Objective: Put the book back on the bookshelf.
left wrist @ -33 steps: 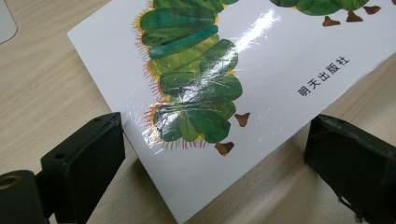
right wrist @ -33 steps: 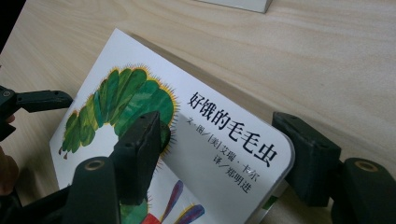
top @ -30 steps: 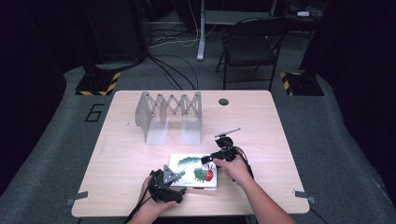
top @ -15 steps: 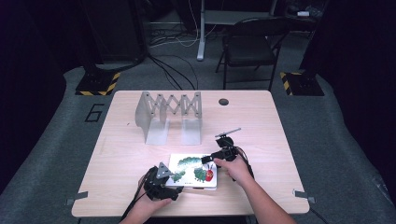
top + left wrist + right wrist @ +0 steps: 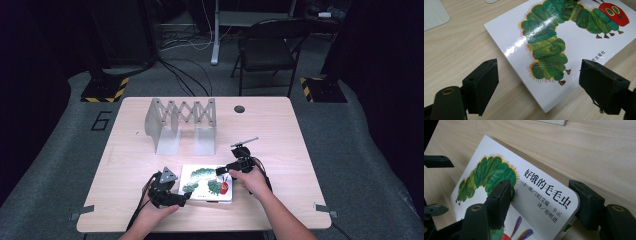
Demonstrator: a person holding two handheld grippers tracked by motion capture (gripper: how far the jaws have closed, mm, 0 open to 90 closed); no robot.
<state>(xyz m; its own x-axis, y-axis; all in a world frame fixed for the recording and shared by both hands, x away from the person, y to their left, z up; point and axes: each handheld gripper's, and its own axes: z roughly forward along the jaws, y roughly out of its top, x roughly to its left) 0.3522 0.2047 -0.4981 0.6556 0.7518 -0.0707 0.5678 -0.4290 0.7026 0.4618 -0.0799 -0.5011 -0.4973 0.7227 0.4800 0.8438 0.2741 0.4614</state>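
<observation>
Right gripper view: book lies near the bench front edge, one corner raised between the spread right tongs, not yet clamped. Left tongs open beside it. Lifting remains.

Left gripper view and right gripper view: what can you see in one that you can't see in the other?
Left gripper view alone: the caterpillar's red face with its eyes, its tail end and small brown feet, and the book's near corner between that gripper's open jaws.

Right gripper view alone: big black Chinese letters on the cover, and a rounded book corner lifted off the table between the right gripper's jaws.

Both: the white book with the green caterpillar, lying on the wooden table.
</observation>
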